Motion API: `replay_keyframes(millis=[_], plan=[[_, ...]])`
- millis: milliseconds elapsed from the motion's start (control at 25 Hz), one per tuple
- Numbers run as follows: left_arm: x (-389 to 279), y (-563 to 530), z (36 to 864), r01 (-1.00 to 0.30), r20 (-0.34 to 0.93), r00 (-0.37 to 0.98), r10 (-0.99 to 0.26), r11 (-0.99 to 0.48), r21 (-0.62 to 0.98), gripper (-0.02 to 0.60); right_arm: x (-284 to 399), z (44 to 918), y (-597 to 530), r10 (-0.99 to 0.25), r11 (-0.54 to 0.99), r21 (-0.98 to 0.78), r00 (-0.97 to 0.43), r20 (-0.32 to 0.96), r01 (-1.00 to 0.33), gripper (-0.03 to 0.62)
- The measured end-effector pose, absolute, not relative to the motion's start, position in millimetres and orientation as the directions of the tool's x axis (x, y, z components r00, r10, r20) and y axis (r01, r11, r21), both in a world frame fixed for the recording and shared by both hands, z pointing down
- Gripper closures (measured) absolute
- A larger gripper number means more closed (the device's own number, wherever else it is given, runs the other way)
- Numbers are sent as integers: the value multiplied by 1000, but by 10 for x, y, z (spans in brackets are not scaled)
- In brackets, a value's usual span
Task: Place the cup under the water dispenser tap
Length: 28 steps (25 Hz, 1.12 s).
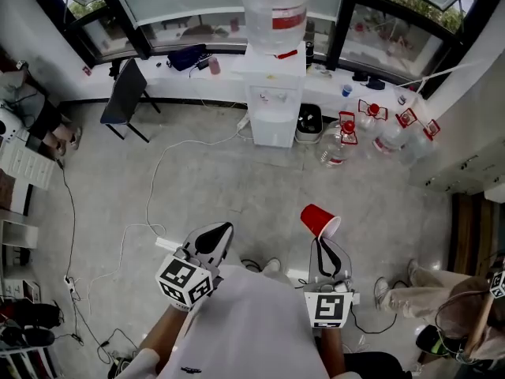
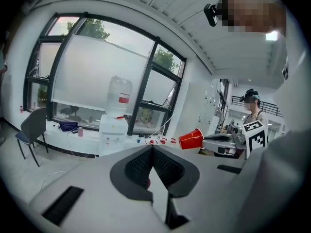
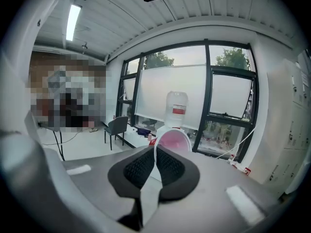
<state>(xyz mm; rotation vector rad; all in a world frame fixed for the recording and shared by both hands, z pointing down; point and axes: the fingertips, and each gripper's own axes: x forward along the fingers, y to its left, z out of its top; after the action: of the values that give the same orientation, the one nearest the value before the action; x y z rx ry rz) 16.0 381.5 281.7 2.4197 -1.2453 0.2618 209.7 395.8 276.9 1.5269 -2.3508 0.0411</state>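
The right gripper (image 1: 322, 239) pinched the rim of the red cup (image 1: 319, 219), tilted, at lower right of centre in the head view, well apart from the water dispenser (image 1: 272, 101) at top centre. The left gripper (image 1: 224, 229) beside it had its jaws pressed together, empty.

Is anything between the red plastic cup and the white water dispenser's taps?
Nothing visible: open grey floor lies between the red plastic cup in the right gripper and the white water dispenser.

Grey left gripper (image 1: 224, 229) and right gripper (image 1: 324, 240), black ribbed fingers (image 2: 138, 166), marker cubes (image 1: 185, 281).
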Motion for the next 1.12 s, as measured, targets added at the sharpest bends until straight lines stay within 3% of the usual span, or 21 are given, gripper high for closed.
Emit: replay_keyframes(millis=[520, 760, 1120], plan=[[-12, 2928, 2888, -808, 345, 587, -733, -501, 310, 583, 1982, 2730, 2994, -891, 422, 178, -369, 265, -889, 571], [-236, 2037, 2842, -774, 342, 632, -695, -547, 319, 583, 1727, 2755, 2260, -894, 382, 186, -311, 324, -905, 571], [-690, 799, 2748, -689, 322, 724, -610, -636, 346, 583, 1196, 2551, 1092, -933, 272, 228, -197, 302, -935, 571]])
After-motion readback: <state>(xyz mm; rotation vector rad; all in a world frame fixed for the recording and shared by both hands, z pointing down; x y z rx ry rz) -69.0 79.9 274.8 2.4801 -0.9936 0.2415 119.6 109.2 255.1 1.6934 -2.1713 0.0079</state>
